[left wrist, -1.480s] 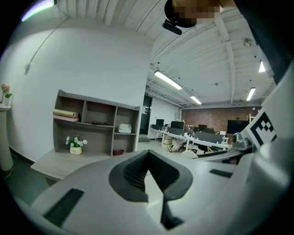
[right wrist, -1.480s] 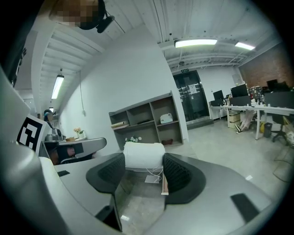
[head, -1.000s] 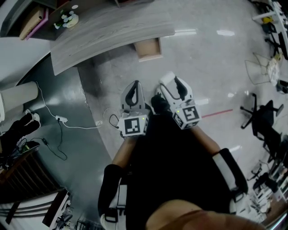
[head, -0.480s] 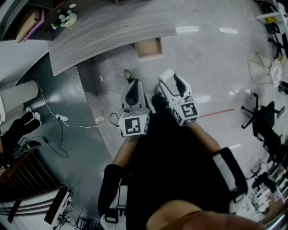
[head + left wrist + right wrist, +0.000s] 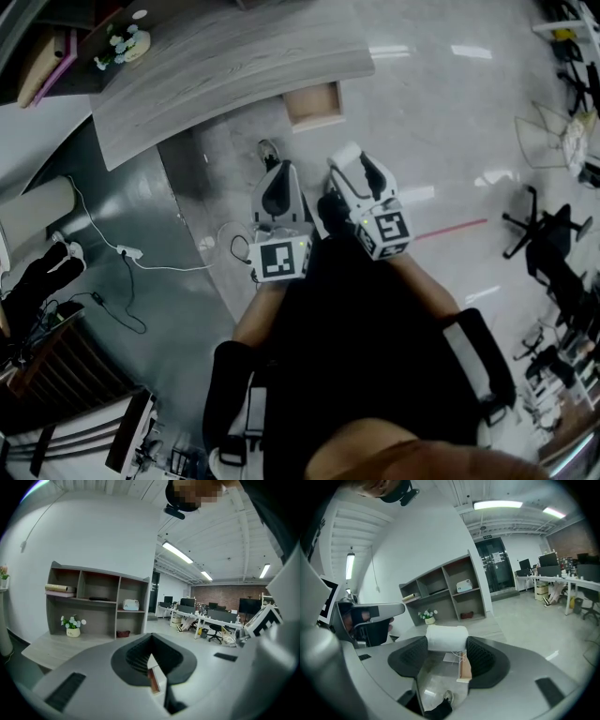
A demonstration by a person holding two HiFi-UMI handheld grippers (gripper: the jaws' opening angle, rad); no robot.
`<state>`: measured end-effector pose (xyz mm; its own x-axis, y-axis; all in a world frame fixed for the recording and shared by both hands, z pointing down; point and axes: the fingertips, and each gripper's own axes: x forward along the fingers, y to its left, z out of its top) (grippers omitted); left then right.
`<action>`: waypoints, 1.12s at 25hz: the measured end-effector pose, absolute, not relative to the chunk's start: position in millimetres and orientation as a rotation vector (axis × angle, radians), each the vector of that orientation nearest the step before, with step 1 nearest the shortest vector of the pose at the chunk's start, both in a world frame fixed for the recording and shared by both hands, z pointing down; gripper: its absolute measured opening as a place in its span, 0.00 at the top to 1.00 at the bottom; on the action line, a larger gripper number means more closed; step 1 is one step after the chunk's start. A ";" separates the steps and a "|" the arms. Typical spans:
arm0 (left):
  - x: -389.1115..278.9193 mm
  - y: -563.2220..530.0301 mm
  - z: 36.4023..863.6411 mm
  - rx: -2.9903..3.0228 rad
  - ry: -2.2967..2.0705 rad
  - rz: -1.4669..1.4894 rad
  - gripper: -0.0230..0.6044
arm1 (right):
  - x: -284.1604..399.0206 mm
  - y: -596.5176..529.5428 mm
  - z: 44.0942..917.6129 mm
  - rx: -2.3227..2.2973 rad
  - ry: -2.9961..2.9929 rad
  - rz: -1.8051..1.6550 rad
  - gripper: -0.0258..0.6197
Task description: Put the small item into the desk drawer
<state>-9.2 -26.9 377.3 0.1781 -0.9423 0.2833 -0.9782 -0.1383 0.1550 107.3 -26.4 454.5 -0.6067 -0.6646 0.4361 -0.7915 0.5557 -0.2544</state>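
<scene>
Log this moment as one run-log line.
right gripper: shut on white roll | left gripper: shut, empty | drawer: open, out from desk | white roll: not yet in drawer

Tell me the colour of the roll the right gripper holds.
White roll, clearest in right gripper view.

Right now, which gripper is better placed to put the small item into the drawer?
Right. The right gripper holds the white roll; the left gripper is shut and empty.
</scene>
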 end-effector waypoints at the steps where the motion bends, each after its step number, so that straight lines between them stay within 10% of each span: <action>1: -12.9 -31.2 379.8 2.155 -1.824 0.168 0.97 | 103.9 -29.6 458.2 1.205 -2.496 0.623 0.56; 28: -72.7 -110.7 437.6 2.104 -1.709 0.205 0.97 | 42.6 -109.0 591.4 1.253 -2.230 0.770 0.56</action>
